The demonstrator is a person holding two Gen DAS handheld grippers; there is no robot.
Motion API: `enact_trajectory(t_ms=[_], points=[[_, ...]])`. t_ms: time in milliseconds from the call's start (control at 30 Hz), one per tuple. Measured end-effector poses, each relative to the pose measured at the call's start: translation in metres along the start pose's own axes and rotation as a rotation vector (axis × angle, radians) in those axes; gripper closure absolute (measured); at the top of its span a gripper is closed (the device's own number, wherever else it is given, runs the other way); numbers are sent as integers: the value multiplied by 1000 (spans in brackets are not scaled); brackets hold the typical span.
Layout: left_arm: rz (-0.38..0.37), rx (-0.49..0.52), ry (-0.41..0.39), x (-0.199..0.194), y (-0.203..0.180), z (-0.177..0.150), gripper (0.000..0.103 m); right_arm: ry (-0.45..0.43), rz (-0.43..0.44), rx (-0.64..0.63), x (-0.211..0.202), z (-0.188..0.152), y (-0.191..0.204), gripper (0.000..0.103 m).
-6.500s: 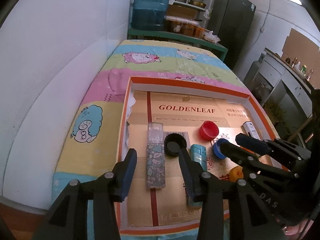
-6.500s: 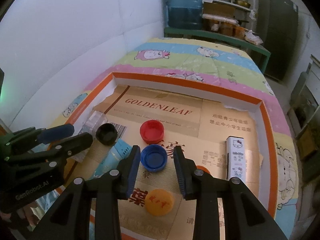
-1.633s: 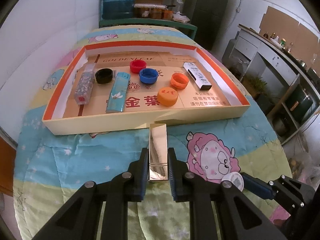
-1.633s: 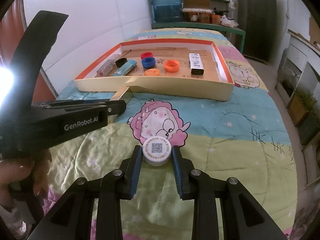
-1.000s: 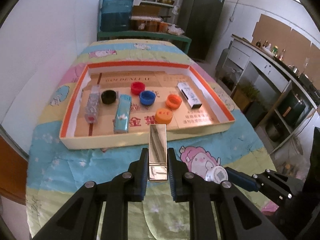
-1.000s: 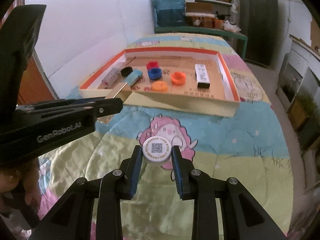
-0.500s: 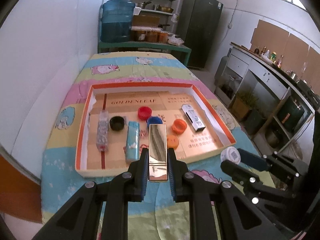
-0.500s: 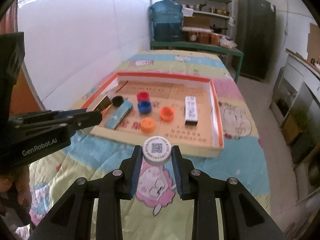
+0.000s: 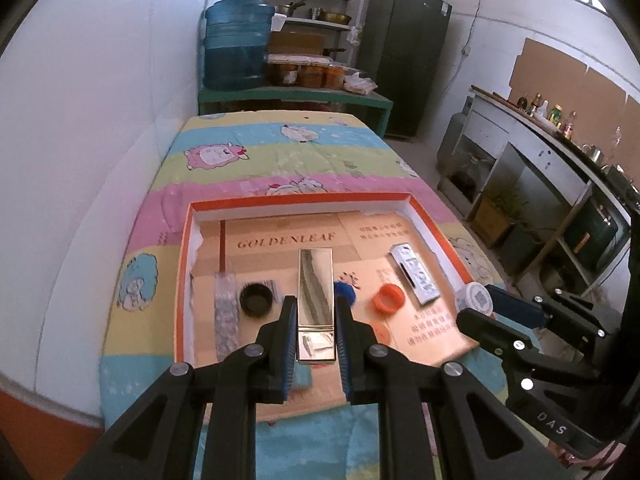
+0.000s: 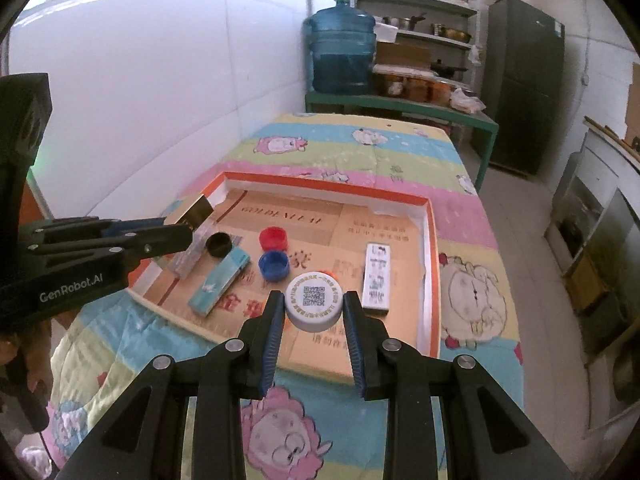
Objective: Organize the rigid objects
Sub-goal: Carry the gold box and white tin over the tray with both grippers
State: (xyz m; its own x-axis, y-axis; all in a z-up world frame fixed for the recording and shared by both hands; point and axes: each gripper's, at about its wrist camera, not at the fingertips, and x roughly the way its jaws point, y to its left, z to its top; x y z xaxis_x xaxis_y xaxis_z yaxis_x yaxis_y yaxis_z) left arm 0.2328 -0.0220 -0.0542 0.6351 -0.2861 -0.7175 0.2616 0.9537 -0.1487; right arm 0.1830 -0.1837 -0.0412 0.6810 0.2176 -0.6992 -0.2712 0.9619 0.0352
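Note:
My left gripper is shut on a shiny gold box and holds it above the near part of the orange-rimmed cardboard tray. My right gripper is shut on a white cap with a QR code, held above the tray's near right part. In the tray lie a black cap, an orange cap, a red cap, a blue cap, a teal box, a clear patterned box and a white box.
The tray rests on a bed with a cartoon-sheep quilt. A white wall runs along the left. A green shelf with a blue water jug stands at the far end. A counter is on the right.
Both grippers have moved forward with the gold box and the white cap, from over the quilt in front of the tray to above the tray's near part.

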Motion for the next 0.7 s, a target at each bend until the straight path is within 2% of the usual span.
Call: enact_trajectory(t_ms=[167,700], points=[[20,0,11,18,10,18,85,14,35,9,17,15,-9,73],[60,-9,86,77,31,55,85,79,58,-24,79,60,-34,73]])
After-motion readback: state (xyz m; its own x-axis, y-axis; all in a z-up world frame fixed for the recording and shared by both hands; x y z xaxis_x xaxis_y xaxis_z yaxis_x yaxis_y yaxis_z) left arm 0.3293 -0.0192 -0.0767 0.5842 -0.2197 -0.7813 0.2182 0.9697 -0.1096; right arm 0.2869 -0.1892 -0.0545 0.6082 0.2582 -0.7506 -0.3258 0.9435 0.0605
